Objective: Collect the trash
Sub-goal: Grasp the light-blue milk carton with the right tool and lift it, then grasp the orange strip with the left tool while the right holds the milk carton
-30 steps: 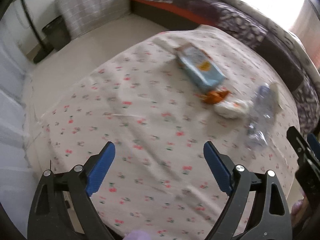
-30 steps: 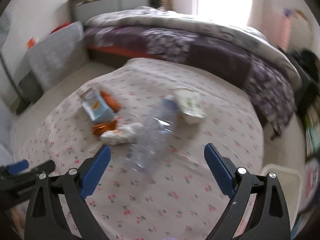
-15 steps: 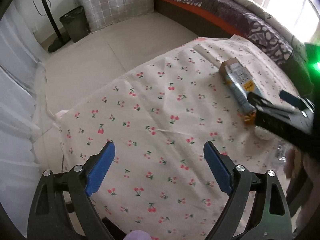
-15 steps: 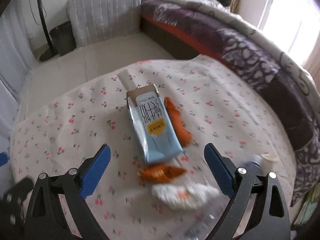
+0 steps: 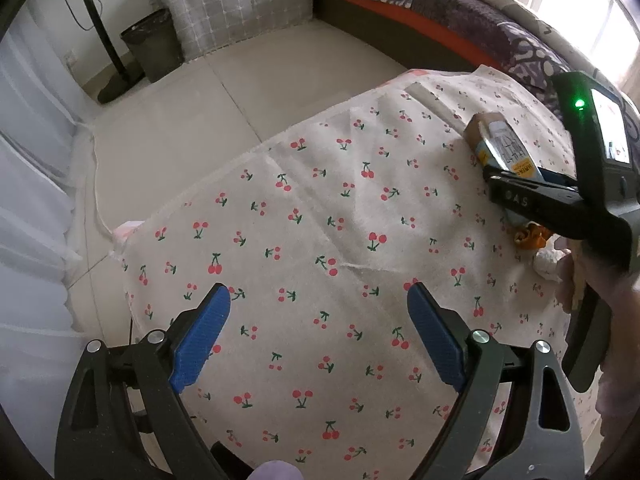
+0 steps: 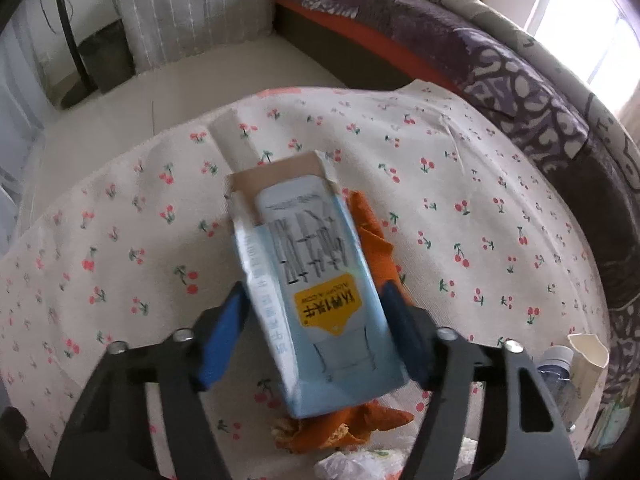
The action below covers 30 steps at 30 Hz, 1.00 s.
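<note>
Cherry-print cloth (image 6: 460, 208), carton (image 6: 316, 280) lying lengthwise between right gripper (image 6: 316, 336) jaws, open end away

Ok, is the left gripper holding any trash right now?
No, the left gripper stands open over bare cherry-print cloth, nothing between its blue pads.

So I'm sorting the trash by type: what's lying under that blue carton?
Orange peel pokes out from beneath the blue carton along its right side and near end. How much more peel, or anything else, lies under it is hidden. The right gripper has just been closing on it.
</note>
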Each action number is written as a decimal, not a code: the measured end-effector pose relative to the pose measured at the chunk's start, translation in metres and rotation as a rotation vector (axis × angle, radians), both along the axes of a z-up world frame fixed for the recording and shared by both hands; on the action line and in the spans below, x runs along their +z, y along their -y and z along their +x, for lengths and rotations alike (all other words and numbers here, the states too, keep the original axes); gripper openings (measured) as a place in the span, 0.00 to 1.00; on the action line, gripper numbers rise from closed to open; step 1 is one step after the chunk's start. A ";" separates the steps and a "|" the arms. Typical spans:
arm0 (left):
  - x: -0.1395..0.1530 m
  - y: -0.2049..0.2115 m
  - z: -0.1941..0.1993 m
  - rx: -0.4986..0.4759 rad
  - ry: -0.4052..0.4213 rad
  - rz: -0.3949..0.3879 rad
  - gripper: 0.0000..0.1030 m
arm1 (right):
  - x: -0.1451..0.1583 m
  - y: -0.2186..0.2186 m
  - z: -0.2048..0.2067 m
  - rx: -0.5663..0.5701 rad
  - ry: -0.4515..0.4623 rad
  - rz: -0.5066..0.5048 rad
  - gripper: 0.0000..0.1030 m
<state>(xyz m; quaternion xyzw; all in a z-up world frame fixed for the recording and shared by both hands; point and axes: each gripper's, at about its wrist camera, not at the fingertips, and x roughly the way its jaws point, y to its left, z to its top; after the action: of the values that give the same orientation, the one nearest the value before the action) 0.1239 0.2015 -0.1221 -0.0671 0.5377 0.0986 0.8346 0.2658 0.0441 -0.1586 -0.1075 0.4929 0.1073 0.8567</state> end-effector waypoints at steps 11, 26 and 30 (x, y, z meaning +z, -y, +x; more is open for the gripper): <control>0.011 0.026 0.010 -0.054 0.099 -0.015 0.84 | 0.093 0.048 -0.041 -0.089 0.233 0.175 0.56; -0.003 0.125 0.083 -0.180 0.103 -0.109 0.84 | 0.125 0.173 -0.118 -0.298 0.299 0.230 0.57; -0.011 0.145 0.114 -0.179 0.087 -0.083 0.84 | 0.106 0.200 -0.122 -0.330 0.278 0.234 0.57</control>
<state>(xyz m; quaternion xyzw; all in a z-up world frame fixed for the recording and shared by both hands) 0.2381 0.0570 -0.1328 -0.0578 0.5083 -0.0017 0.8592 0.1442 -0.1559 -0.0523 0.0607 0.3654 0.0062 0.9289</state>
